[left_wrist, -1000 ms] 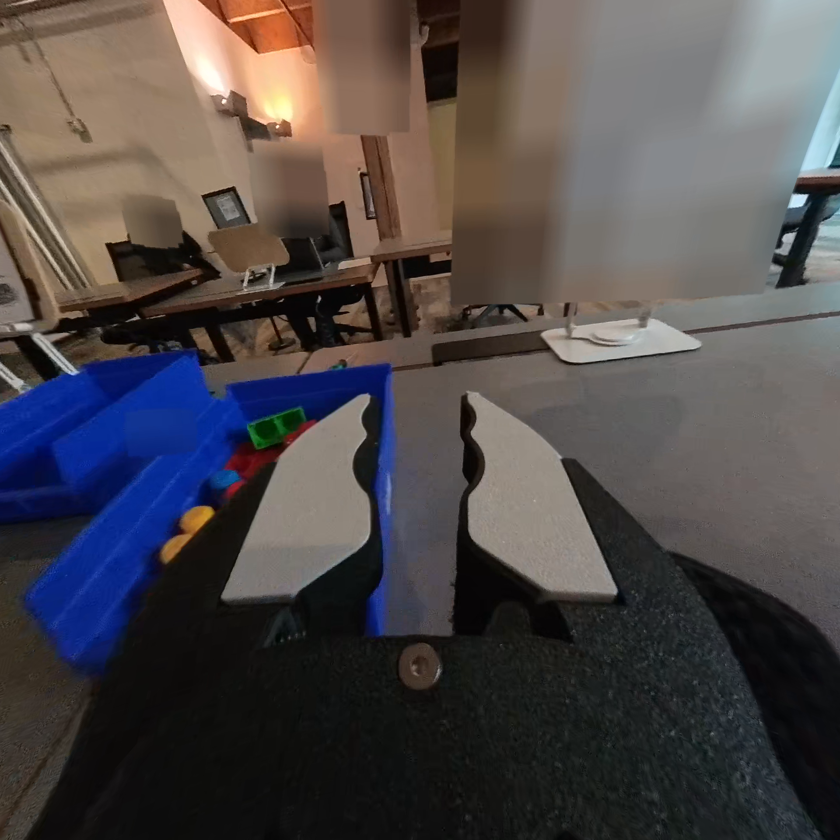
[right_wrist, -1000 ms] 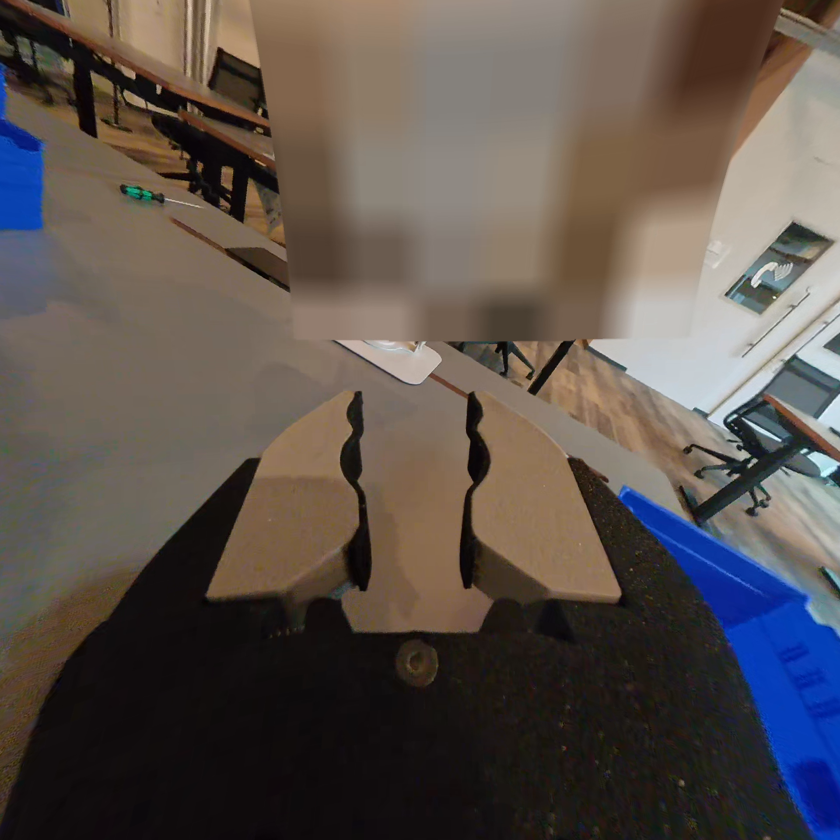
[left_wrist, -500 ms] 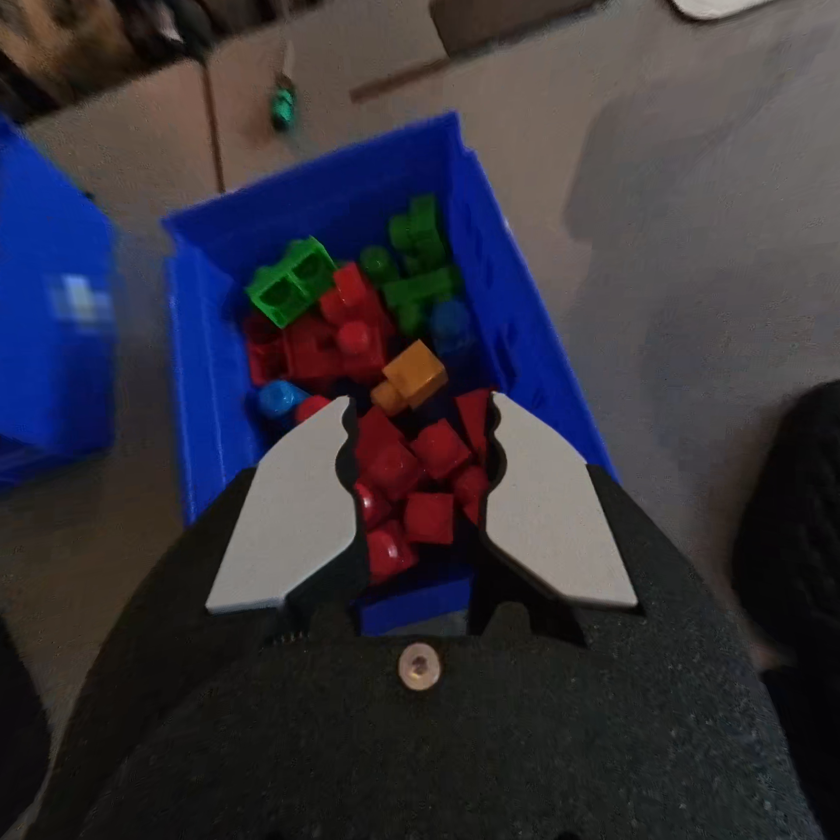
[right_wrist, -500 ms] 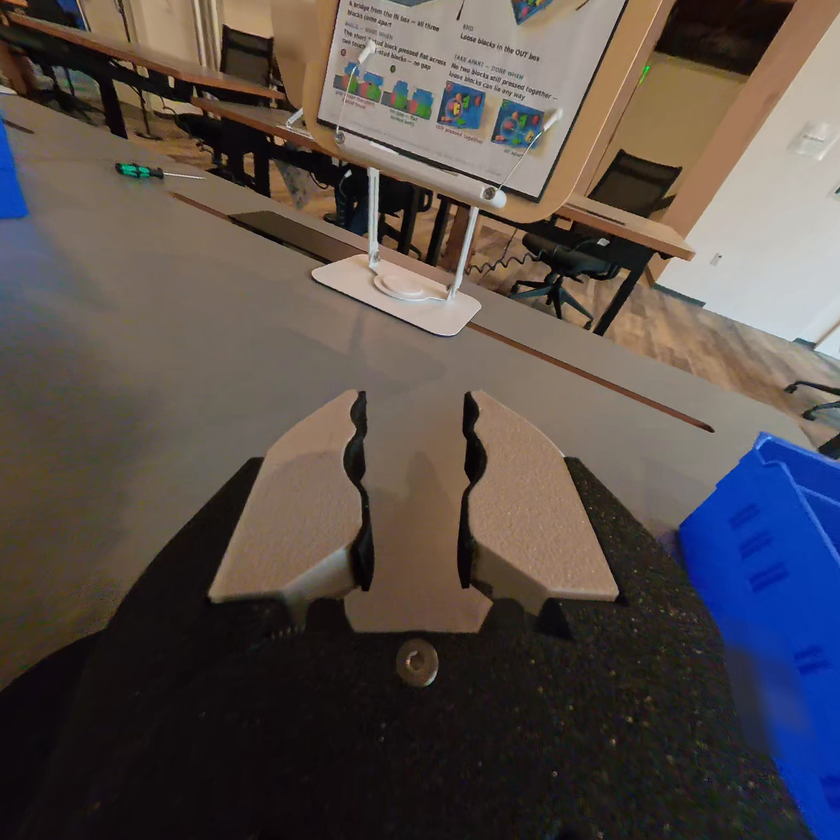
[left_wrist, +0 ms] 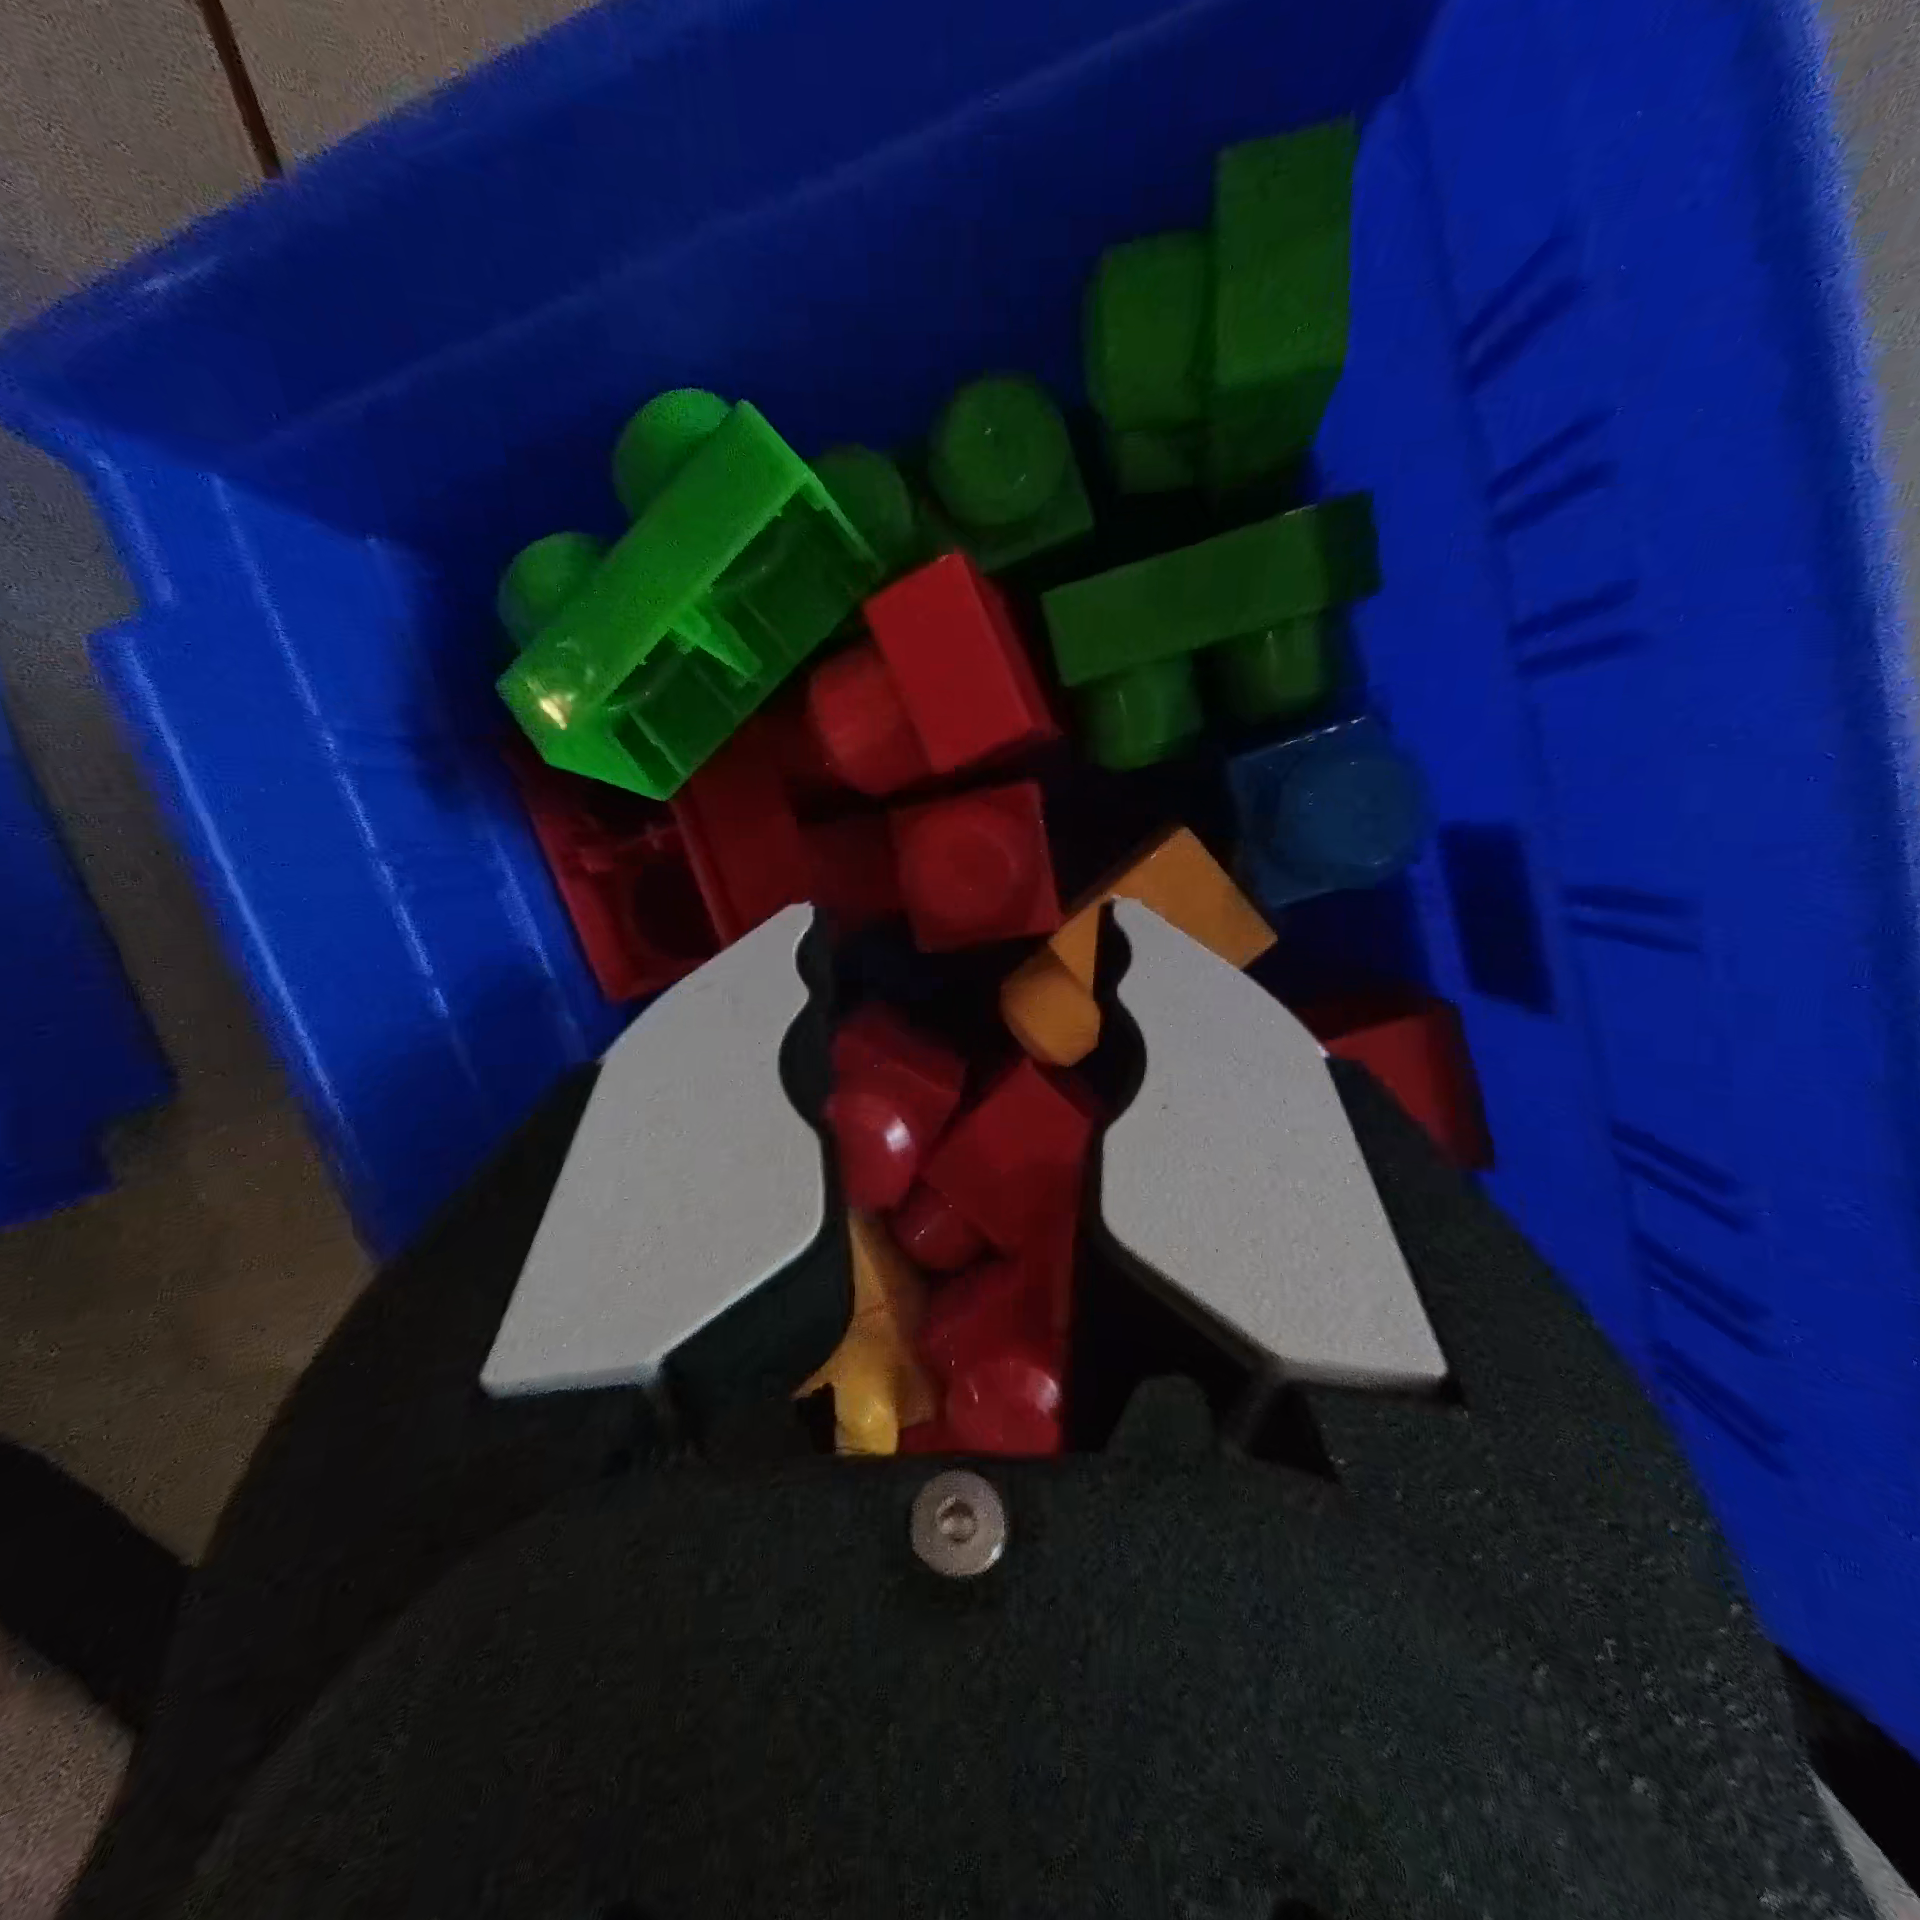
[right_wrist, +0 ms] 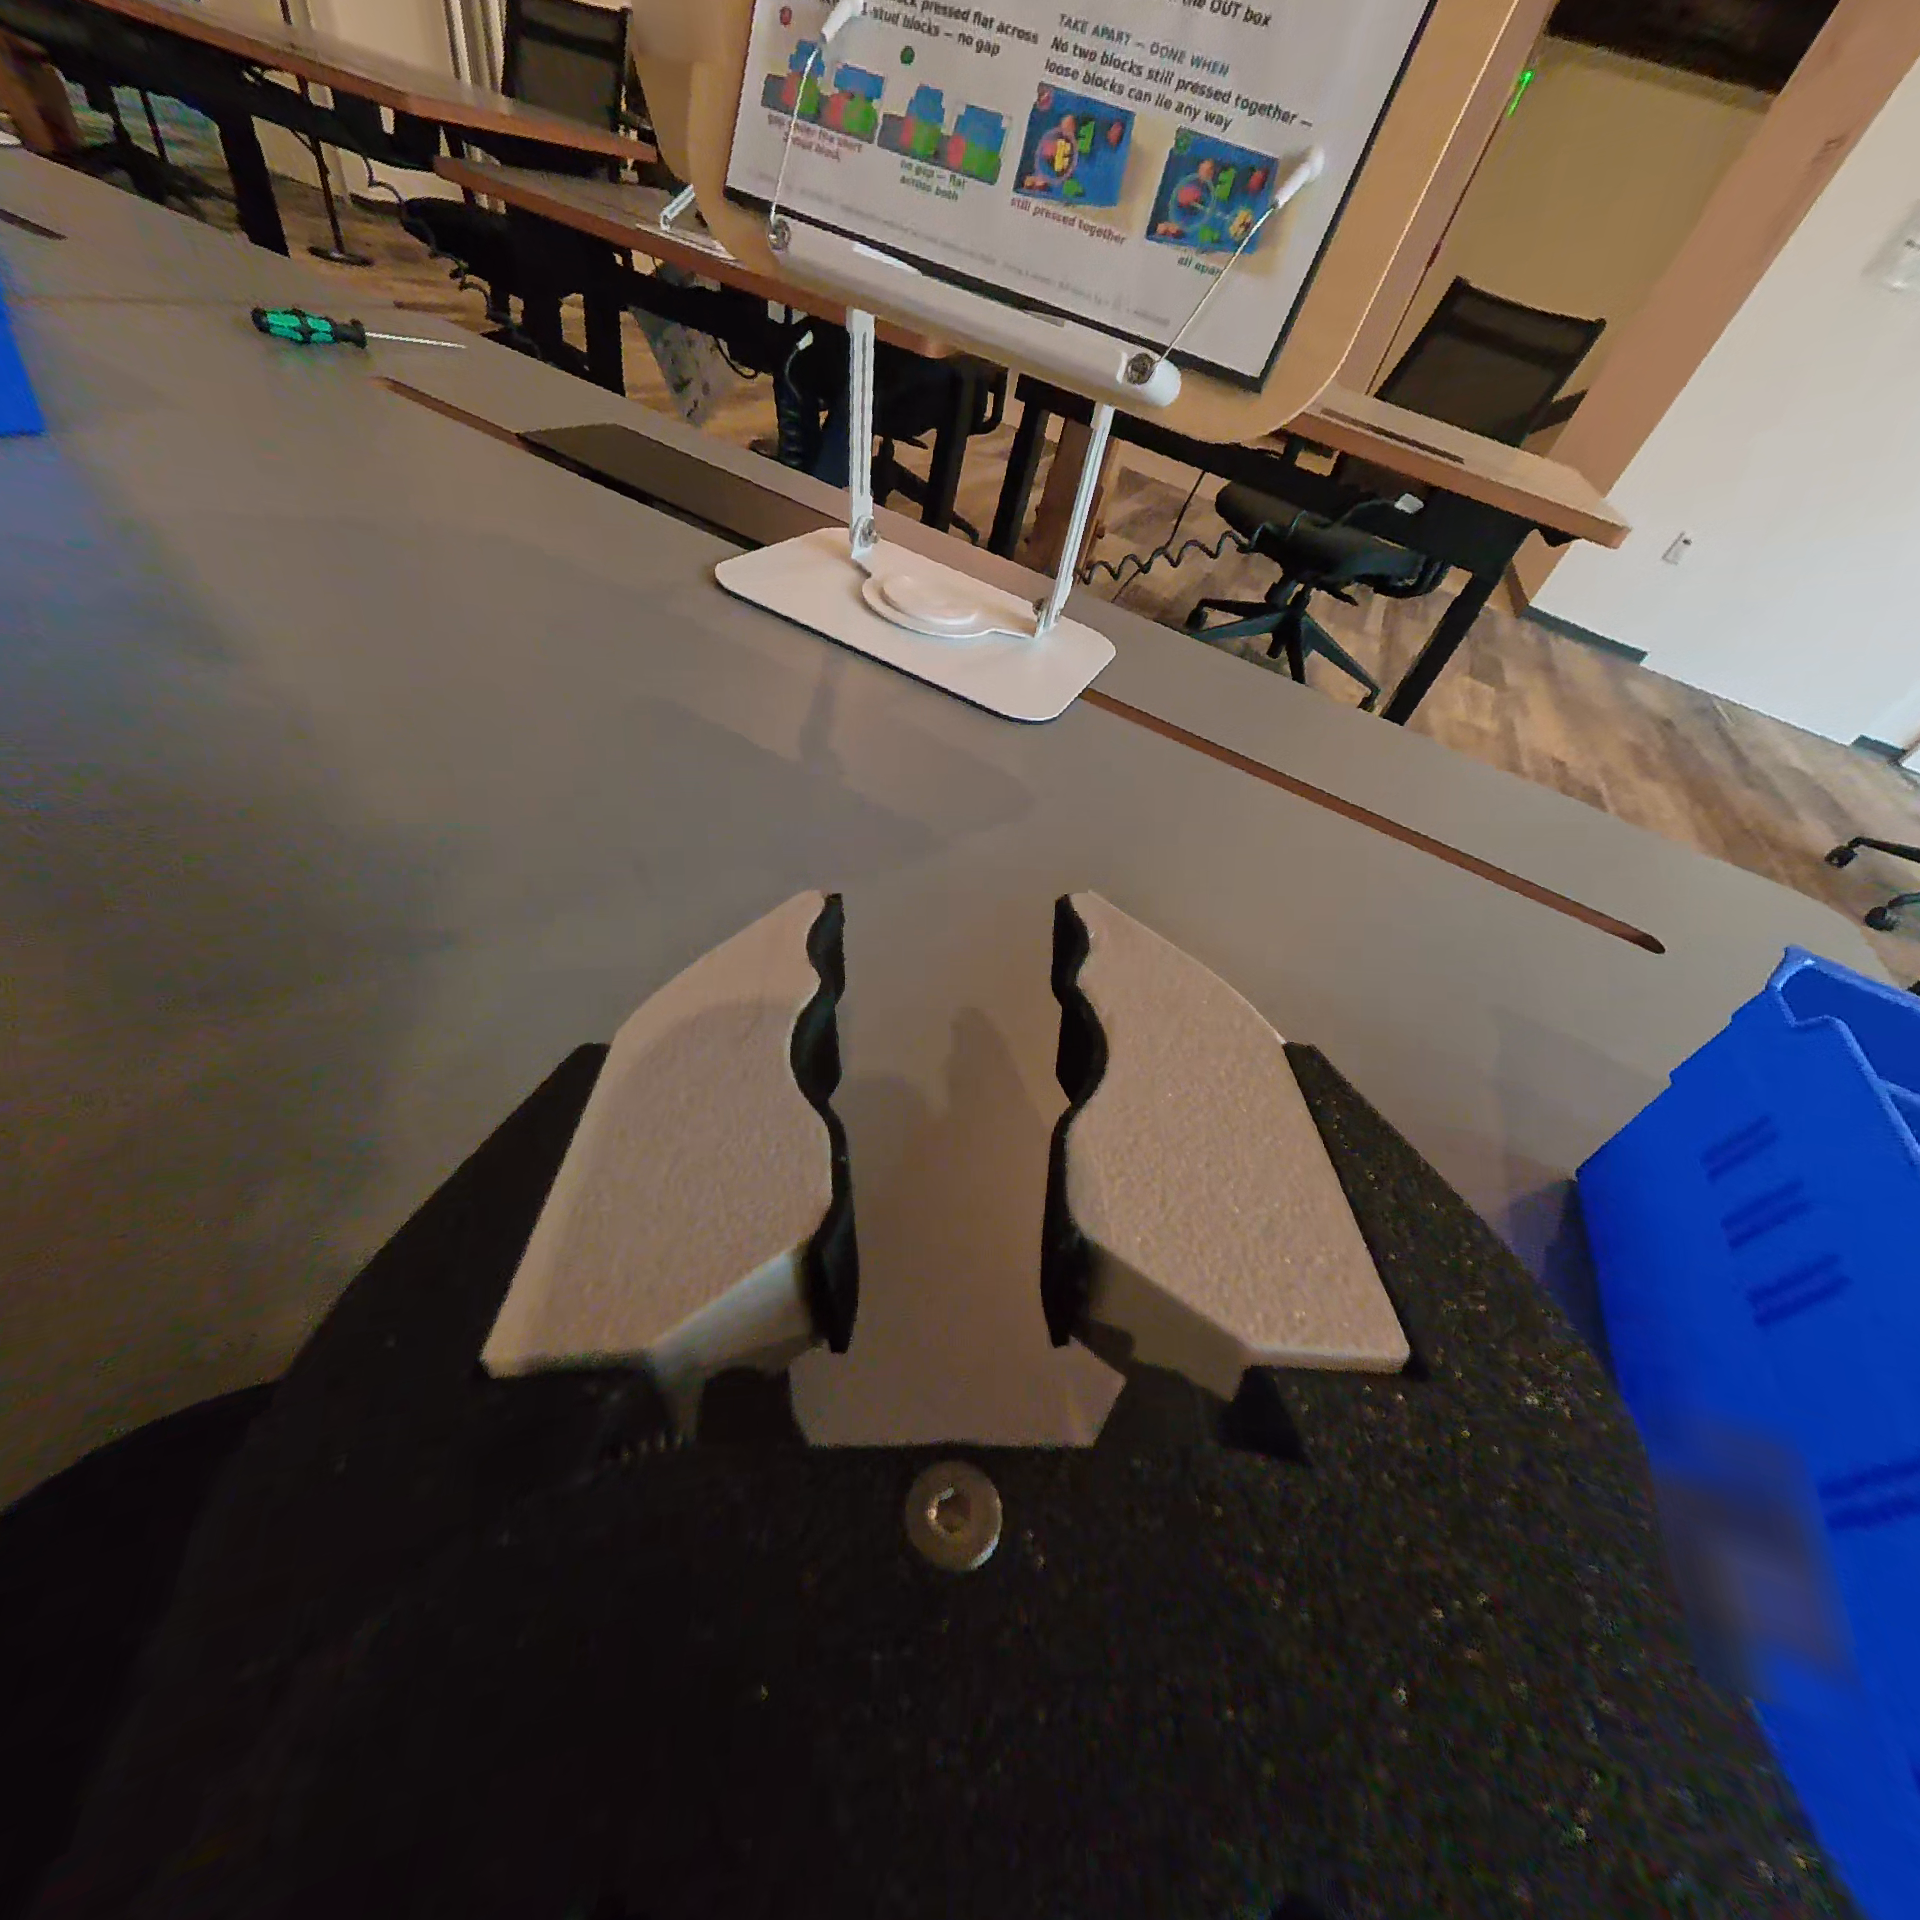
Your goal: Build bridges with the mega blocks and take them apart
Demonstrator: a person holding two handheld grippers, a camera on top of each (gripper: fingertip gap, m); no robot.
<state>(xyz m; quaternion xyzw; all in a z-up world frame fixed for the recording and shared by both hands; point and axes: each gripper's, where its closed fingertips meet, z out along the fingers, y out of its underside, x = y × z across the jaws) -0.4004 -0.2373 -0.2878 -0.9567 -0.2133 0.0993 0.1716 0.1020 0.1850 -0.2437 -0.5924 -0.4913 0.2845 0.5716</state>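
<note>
Mega blocks (left_wrist: 966,748) jumbled every way in blue bin (left_wrist: 343,831); both grippers' jaws parted, empty.

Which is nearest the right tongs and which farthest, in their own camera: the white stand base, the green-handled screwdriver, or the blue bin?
From the right tongs, which are open over bare table:
1. Blue bin, close by on the right.
2. White stand base, straight ahead, mid-table.
3. Green-handled screwdriver, far off to the left, near the table's back edge.
</note>
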